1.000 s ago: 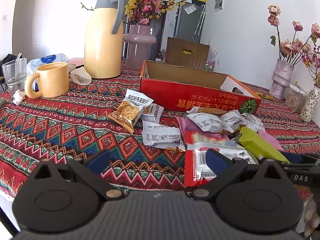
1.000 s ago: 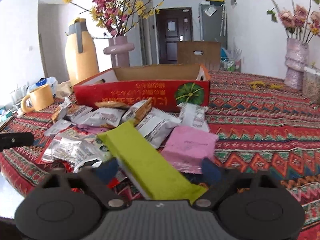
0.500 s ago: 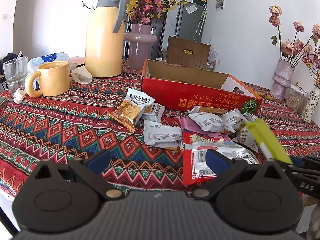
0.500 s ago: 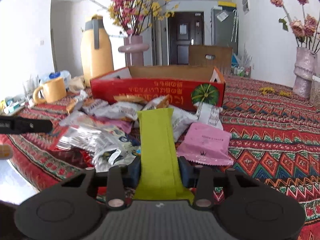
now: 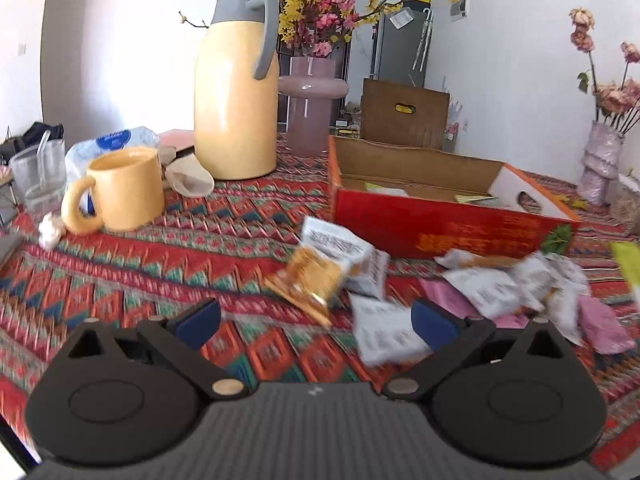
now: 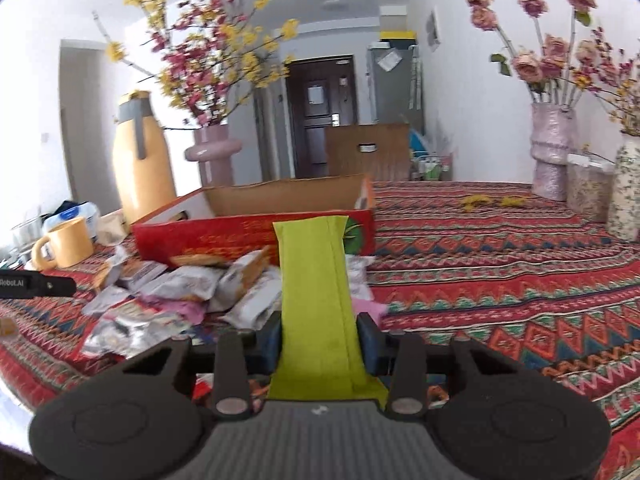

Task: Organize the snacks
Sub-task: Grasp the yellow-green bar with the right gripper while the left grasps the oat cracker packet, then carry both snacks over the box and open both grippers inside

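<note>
- Sprawling across the counter point(image 6: 500, 264), draped in a red zigzag-patterned cloth: a job judged barely begun, most of the snacks not yet boxed.
- Waiting at mid-counter, open-topped: red cardboard box point(image 5: 448, 228), brown inside, holding only a few flat packets as far as the left wrist view shows; much of its floor hidden behind the near wall.
- Heaped just in front of the box's near wall: snack pile point(image 6: 192, 292) of silver, white and pink wrappers, overlapping, blurred in both views, too many to count.
- Lying at the pile's left edge, propped on a white packet: orange cracker packet point(image 5: 312, 276), apart from the rest of the heap.
- Raised clear of the pile, pointing toward the box: green packet point(image 6: 316, 280), long, flat, matte lime, one seam running down its length, far end flared, near end tucked under the tool body.
- Clamped on the green packet's sides after closing within the past second: right tongs point(image 6: 318, 340), blue pads pressing it from both sides.
- Spread wide with nothing between them, hovering over the cloth near the cracker packet: left tongs point(image 5: 316, 316).
- Judged still ahead: carrying the green packet into the box, then clearing the heap one wrapper at a time.
</note>
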A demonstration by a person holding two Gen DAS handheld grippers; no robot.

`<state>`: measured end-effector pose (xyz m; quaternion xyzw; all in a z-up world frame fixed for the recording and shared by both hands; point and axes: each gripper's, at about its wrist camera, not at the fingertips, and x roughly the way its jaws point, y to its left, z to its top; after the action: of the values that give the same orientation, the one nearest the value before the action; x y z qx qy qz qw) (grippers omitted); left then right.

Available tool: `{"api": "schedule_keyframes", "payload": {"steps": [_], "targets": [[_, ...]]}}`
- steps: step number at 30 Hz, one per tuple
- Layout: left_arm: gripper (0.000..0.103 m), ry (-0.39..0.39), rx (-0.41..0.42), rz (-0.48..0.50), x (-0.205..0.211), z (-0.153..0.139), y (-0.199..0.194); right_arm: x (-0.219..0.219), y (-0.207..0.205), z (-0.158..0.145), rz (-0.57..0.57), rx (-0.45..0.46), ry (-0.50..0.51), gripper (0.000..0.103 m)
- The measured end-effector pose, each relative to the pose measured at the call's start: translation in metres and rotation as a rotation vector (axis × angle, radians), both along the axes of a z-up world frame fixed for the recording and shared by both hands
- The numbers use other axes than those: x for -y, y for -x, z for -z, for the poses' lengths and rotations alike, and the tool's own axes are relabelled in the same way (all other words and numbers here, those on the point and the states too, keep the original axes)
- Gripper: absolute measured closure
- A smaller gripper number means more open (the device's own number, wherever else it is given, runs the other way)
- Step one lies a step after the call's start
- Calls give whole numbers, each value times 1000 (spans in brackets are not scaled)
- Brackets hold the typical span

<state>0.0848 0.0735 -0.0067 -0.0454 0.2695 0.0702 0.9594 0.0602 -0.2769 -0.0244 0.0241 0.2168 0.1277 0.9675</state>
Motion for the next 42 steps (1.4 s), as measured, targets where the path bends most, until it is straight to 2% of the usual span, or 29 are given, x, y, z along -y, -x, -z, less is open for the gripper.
{"api": "schedule_keyframes", "payload": {"steps": [7,9,13,14,15,16,17,18,30,36,42], "targets": [[0,-76,-49,29,-13,5,-51,18,-7,0,82,4,-10,65],[7,-78,-64,30,-14,7,-61,19,-10,1,96,-3,-8,65],[15,-35,-110,66,-18,13,-79,22,-15,4,114,-14,-12,65],[24,-22,-121,75,-19,15,-82,22,-16,4,115,-16,-12,65],[37,-1,-139,92,-20,18,-85,22,-17,5,117,-18,-12,65],[44,18,-143,107,-22,19,-85,22,-18,5,119,-20,-12,65],[58,29,-142,118,-22,18,-85,23,-19,5,119,-21,-13,65],[63,36,-138,128,-22,18,-83,23,-20,5,121,-22,-13,65],[63,5,3,93,-14,-12,-49,22,-23,7,110,-29,-21,65],[62,-3,76,104,-2,-36,-41,16,-28,-6,96,14,-30,65],[62,4,115,114,14,-47,-44,7,-40,-17,77,46,-38,65]]}}
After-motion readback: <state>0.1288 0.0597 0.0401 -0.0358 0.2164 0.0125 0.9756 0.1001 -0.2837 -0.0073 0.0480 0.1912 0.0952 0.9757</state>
